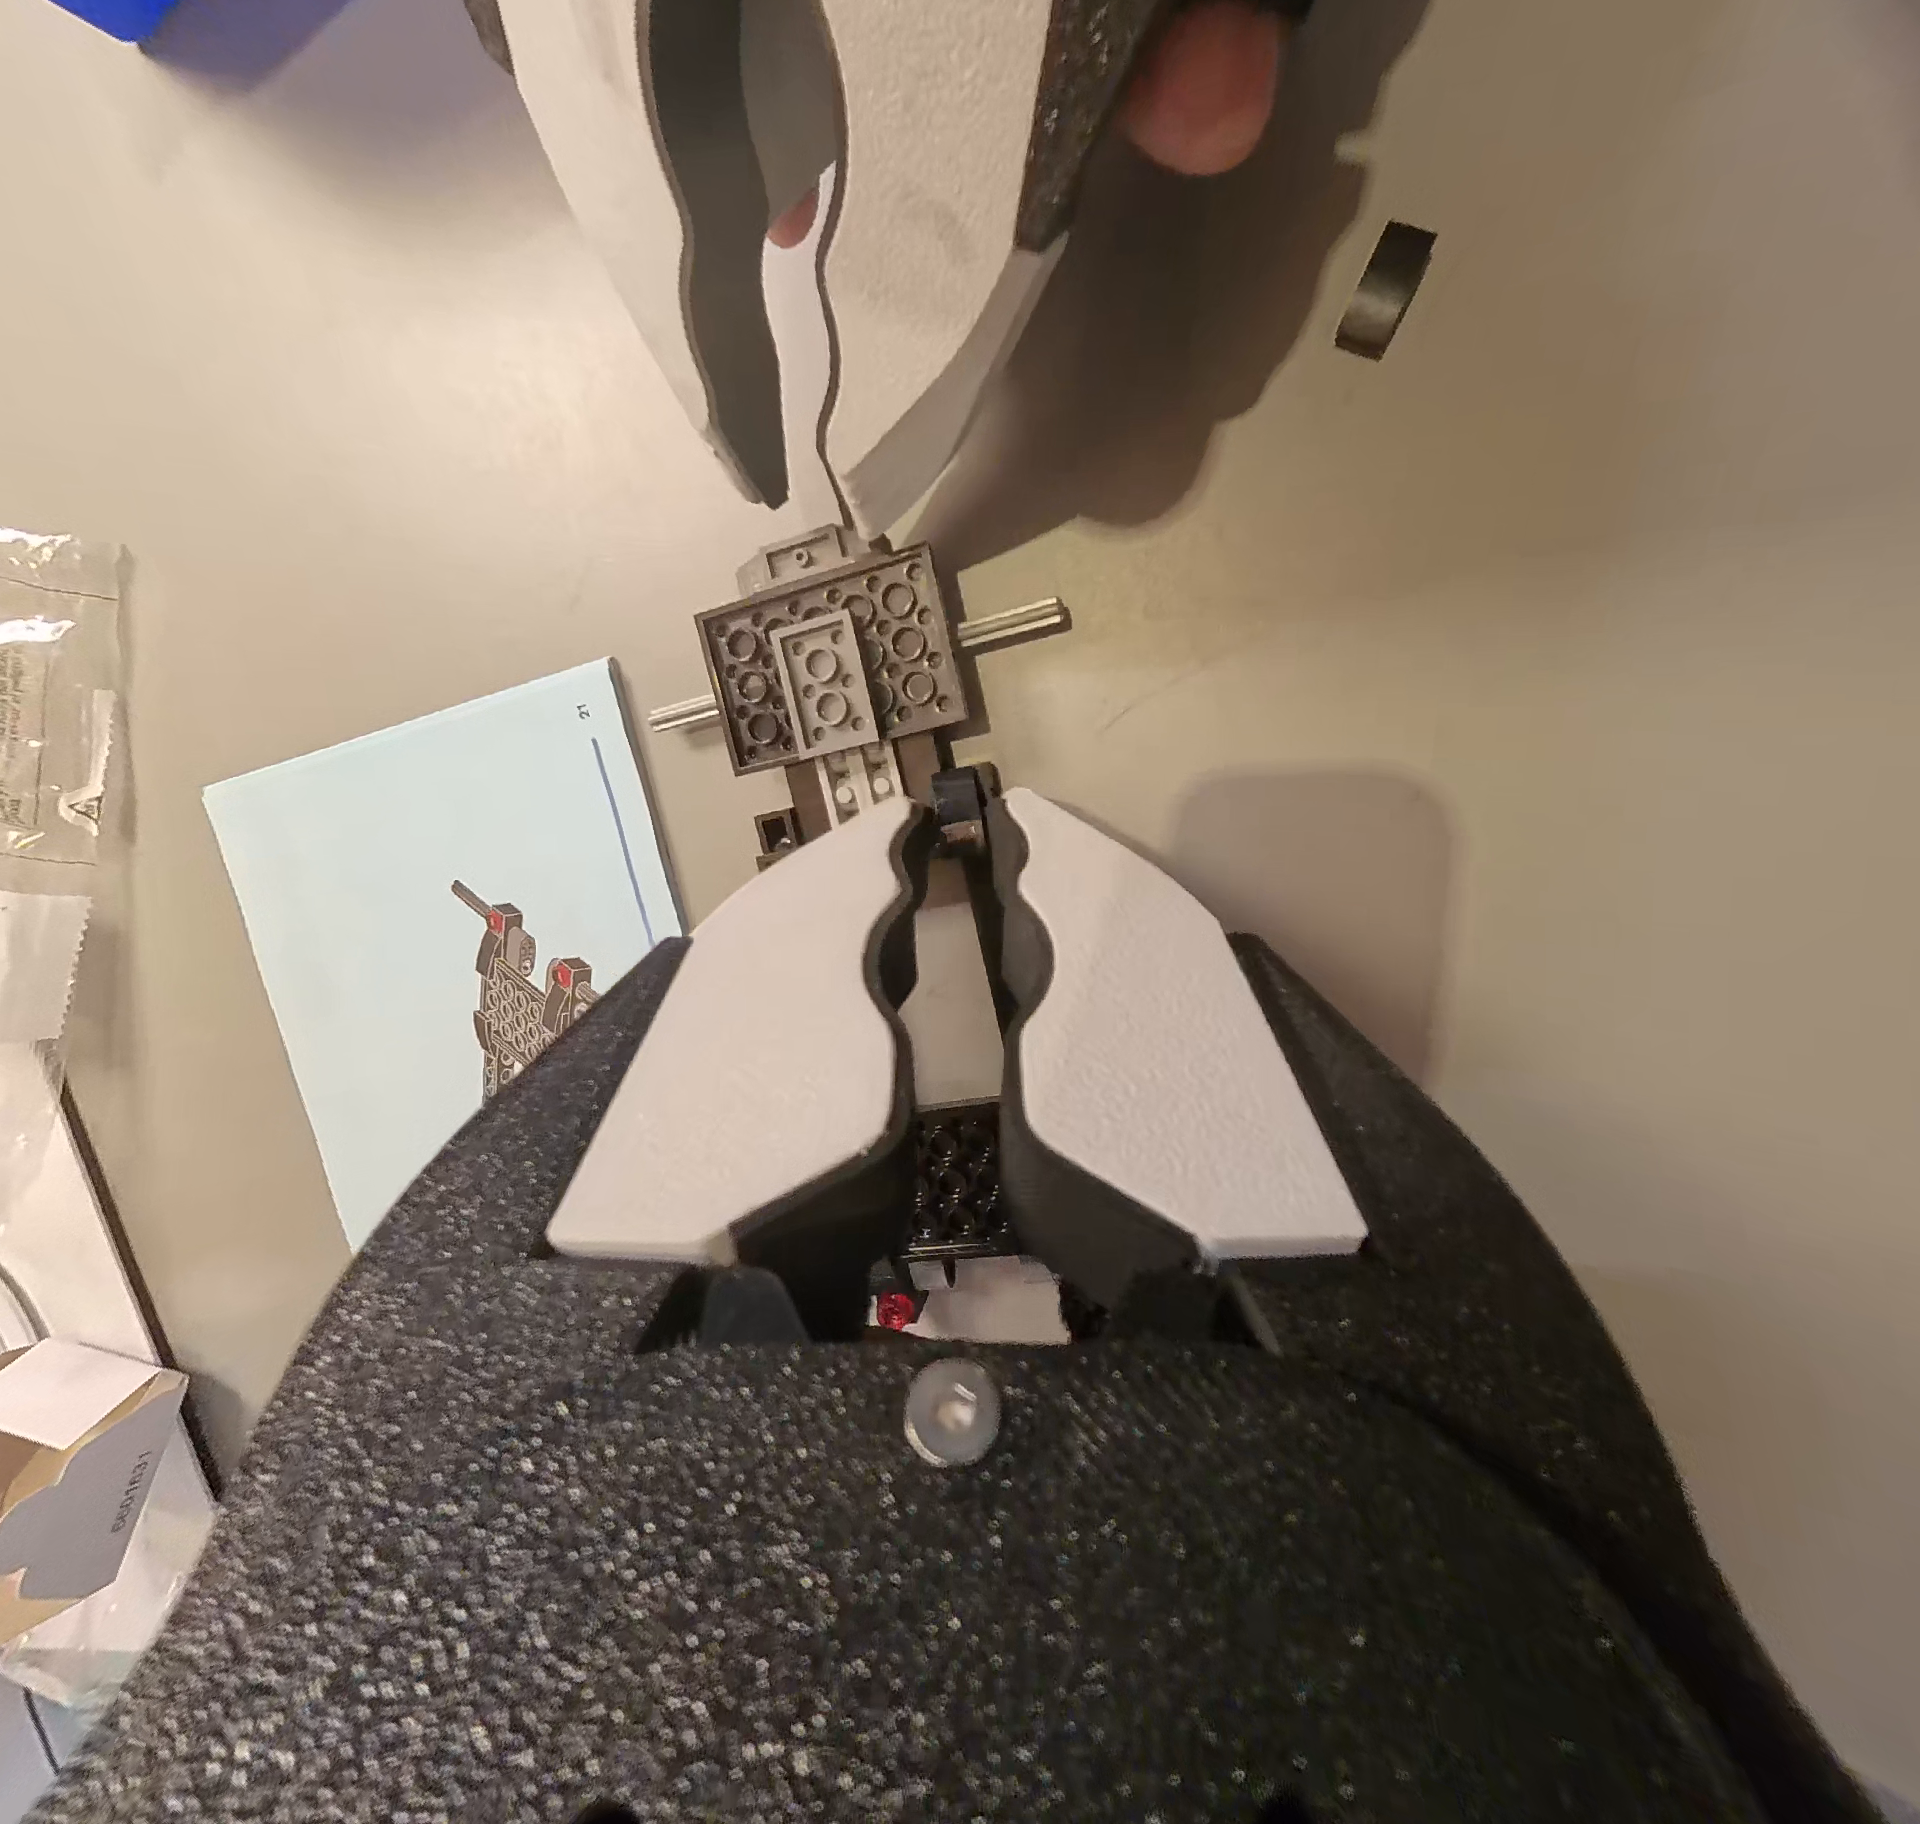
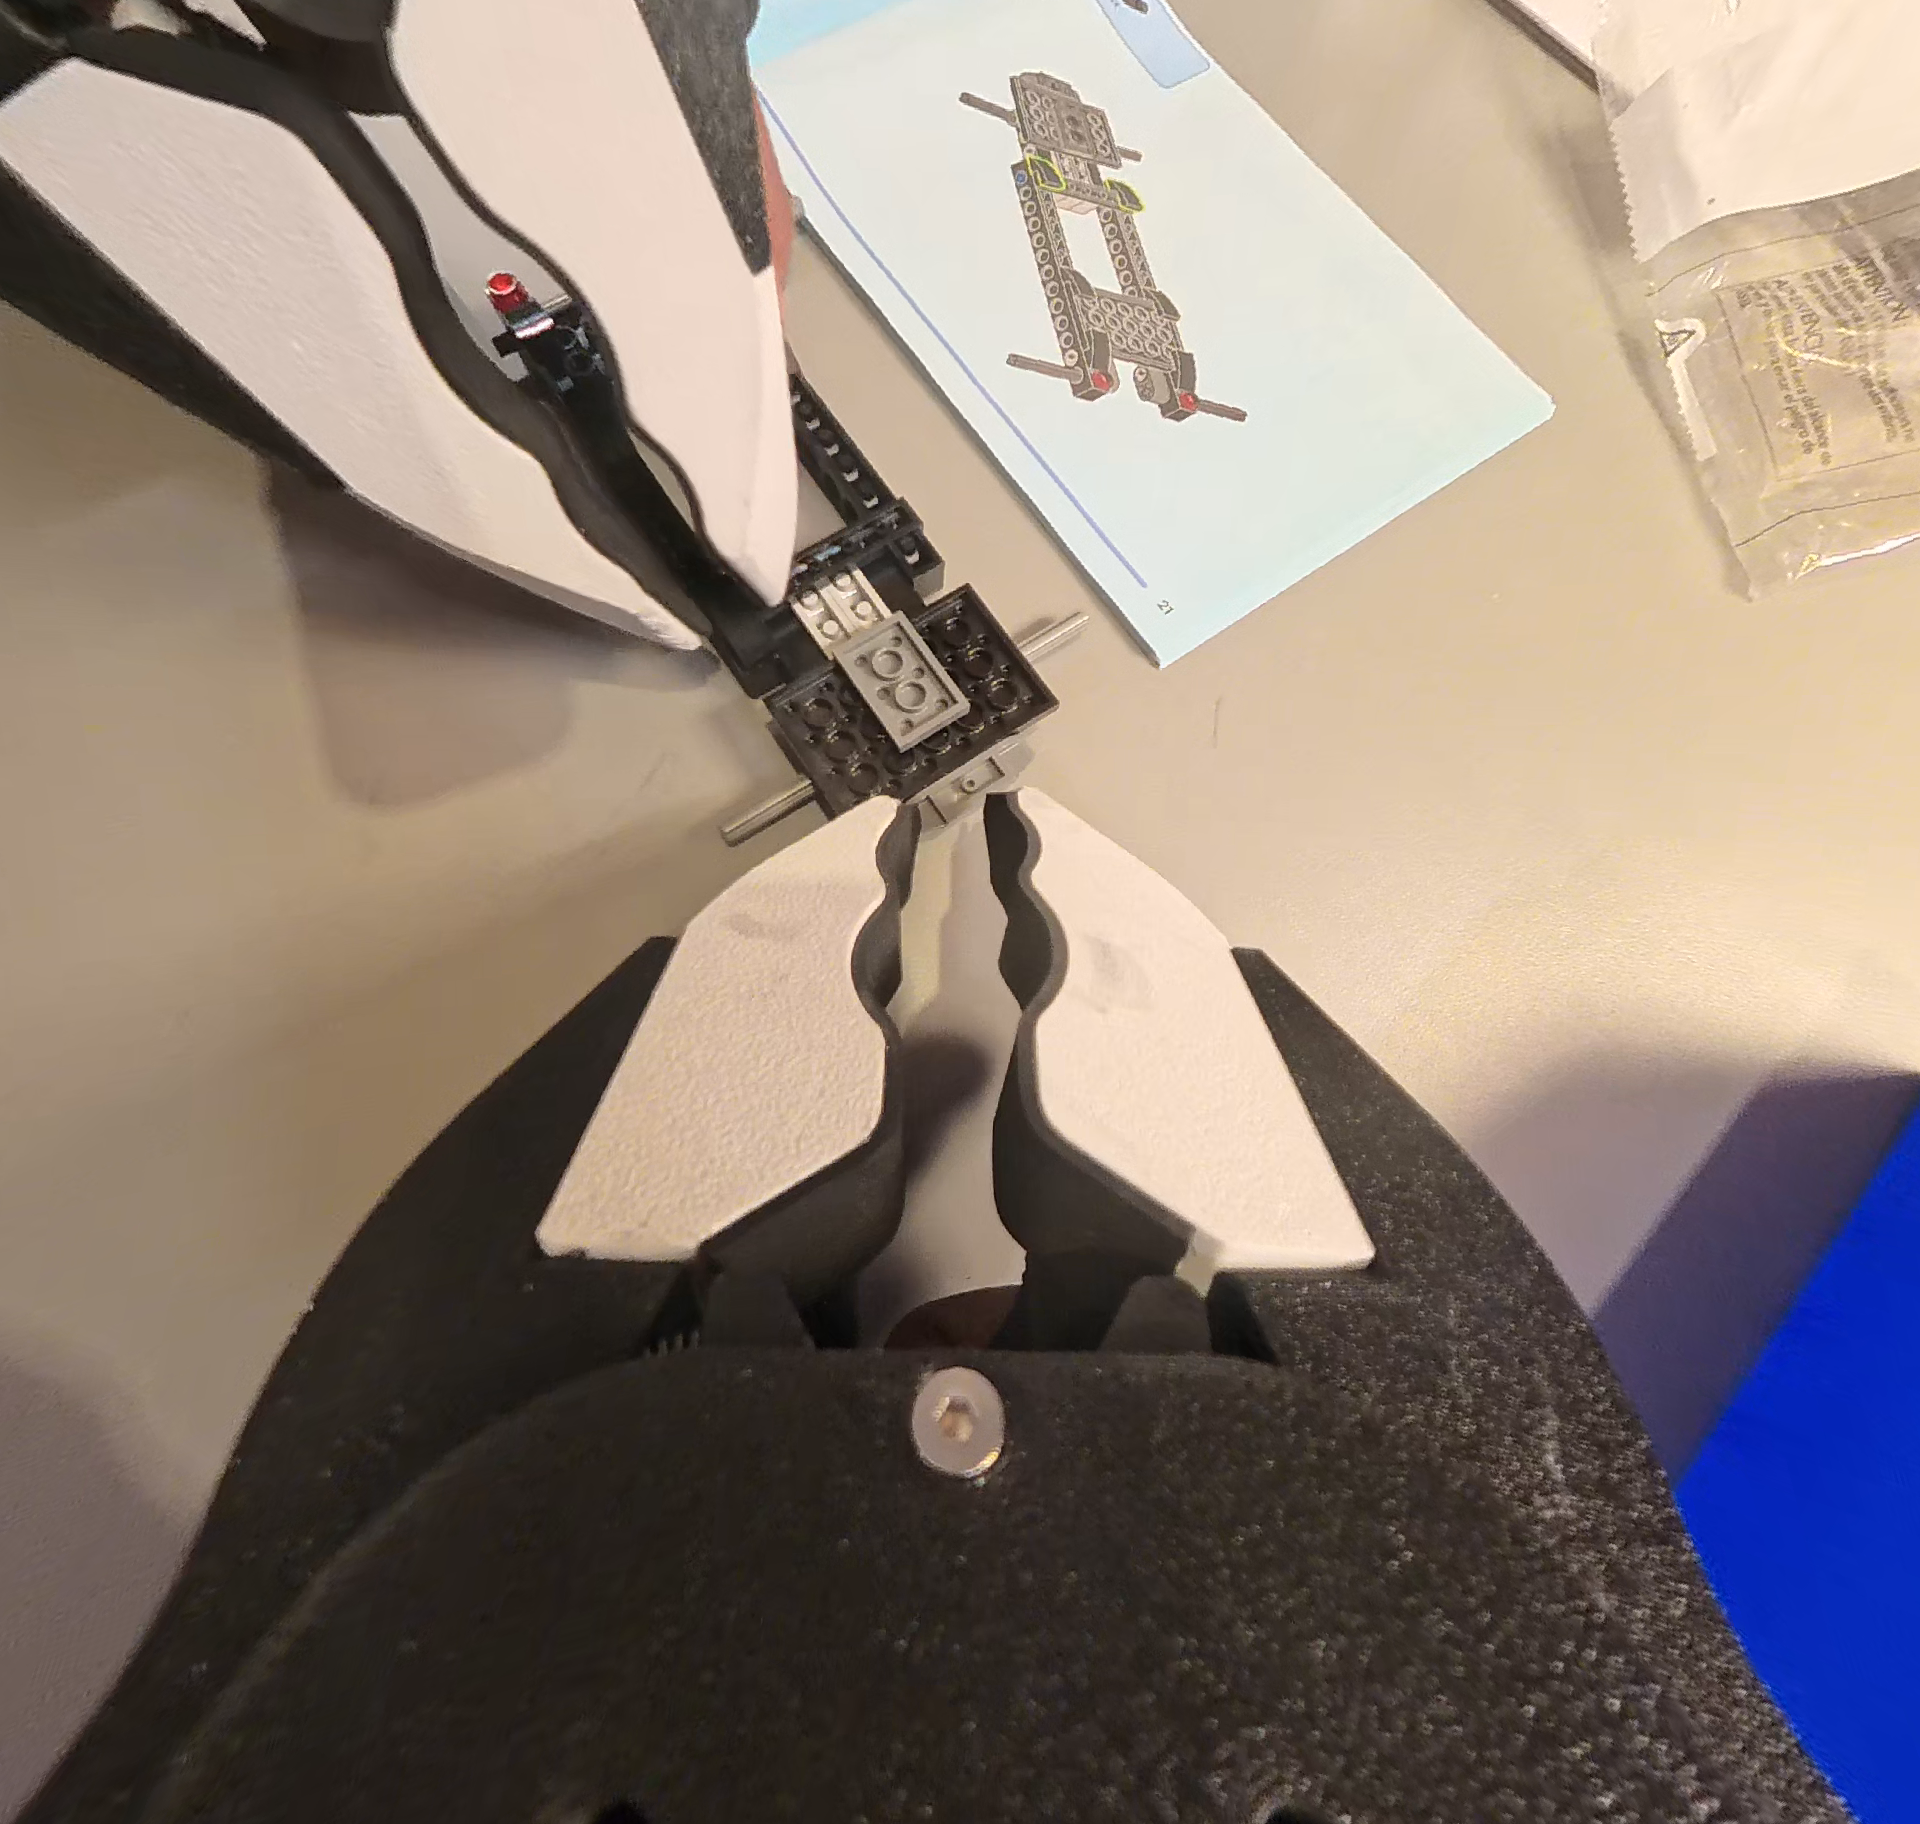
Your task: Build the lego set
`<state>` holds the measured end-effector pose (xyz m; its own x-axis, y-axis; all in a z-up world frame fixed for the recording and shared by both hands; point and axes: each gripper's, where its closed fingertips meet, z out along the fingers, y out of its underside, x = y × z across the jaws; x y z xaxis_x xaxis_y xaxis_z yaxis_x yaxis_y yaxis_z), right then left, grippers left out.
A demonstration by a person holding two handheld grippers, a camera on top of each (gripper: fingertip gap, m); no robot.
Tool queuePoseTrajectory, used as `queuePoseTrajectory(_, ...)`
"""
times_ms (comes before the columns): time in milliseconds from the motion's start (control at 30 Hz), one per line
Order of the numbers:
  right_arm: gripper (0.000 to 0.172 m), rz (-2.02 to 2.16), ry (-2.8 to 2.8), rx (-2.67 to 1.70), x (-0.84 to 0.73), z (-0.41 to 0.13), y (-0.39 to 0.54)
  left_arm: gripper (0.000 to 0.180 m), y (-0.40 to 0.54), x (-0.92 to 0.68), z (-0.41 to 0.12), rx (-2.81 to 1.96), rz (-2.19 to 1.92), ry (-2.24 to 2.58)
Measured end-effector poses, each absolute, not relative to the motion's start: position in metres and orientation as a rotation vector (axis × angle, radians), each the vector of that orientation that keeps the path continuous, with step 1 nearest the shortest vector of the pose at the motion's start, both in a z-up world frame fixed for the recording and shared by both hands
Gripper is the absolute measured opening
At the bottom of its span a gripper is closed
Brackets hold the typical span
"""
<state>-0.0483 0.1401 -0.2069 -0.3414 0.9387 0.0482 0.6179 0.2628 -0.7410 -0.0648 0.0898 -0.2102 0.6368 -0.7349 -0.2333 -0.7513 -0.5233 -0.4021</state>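
Left hand-held gripper [image 1: 954, 824]: jaws nearly closed, pinched on a small dark piece at the near end of the brick model [image 1: 826, 678]. Both pads press on it. A long dark beam of the same model runs back between the fingers toward the gripper body, with a red stud [image 1: 894, 1312] visible at its far end.

Right hand-held gripper [image 2: 954, 818]: jaws also narrow, clamped on the light grey bracket [image 2: 971, 787] sticking out of the model's opposite end. Pads look seated against the bracket's sides.

Pose: the two grippers face each other tip to tip, with the model bridging the gap between them. The left one comes in from the upper left in the right wrist view, angled down. Fingertips of a person's hand [image 1: 1200, 81] wrap the right gripper's handle in the left wrist view.

Model: dark grey plate, underside up, with a smaller light grey plate [image 2: 902, 683] stuck on it and a metal-coloured axle [image 1: 1023, 621] poking out both sides. Held just above the table [image 1: 1558, 631]; I can't tell if it touches.

Nearby: open instruction booklet [image 2: 1195, 320] just beside the model, clear plastic bags [image 2: 1787, 320] further out, blue box [image 2: 1818, 1411] at the table edge, small black ring [image 1: 1382, 304] lying apart on the table.
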Motion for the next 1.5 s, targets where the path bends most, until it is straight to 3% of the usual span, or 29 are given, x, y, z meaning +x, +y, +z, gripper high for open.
queuePoseTrajectory(633,0.014,0.867,-2.067,-1.397,-0.048,-0.208,0.138,0.001,0.087,-0.064,-0.209,-2.401,-0.032,1.201)
queuePoseTrajectory(900,0.014,0.864,-2.068,-1.398,-0.048,-0.209,0.138,0.007,0.087,-0.064,-0.208,-2.406,-0.049,1.205)
queuePoseTrajectory(1133,0.014,0.869,-2.051,-1.402,-0.048,-0.206,0.141,0.022,0.084,-0.08,-0.193,-2.39,-0.034,1.035)
queuePoseTrajectory(1400,0.014,0.867,-2.047,-1.404,-0.049,-0.206,0.142,0.066,0.078,-0.098,-0.212,-2.534,-0.029,0.876)
queuePoseTrajectory(1500,0.014,0.865,-2.044,-1.408,-0.049,-0.206,0.143,0.075,0.081,-0.094,-0.222,-2.568,-0.046,0.887)
